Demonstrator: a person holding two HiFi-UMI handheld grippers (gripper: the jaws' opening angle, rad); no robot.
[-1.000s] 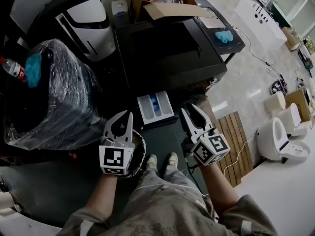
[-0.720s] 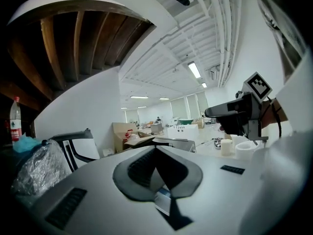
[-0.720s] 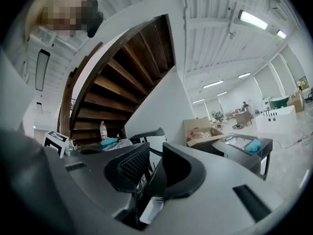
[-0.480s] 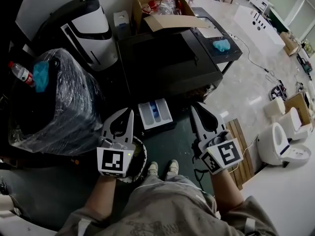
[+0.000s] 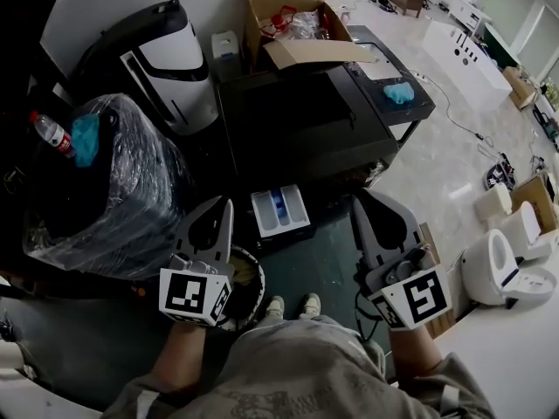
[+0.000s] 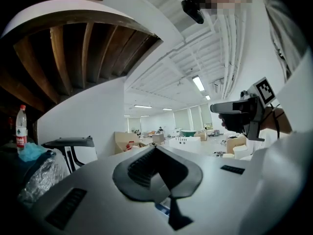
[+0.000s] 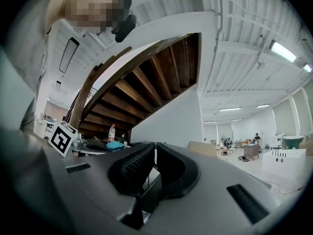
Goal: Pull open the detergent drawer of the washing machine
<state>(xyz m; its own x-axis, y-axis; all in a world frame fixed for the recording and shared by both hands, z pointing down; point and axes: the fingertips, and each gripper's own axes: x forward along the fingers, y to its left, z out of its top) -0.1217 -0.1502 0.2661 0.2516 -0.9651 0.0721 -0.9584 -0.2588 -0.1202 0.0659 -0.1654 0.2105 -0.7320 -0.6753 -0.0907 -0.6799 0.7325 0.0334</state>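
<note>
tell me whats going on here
A person stands in front of a dark washer with a gripper in each hand. Its drawer is already pulled out, white with blue inside. Neither the left gripper nor the right gripper touches it. Both have their jaws shut on nothing, and the right's have only just closed.

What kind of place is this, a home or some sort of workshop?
Probably a workshop or test hall, not a home: a washing machine stands on the open floor, with unplumbed toilets to one side and an open cardboard box behind it.
</note>
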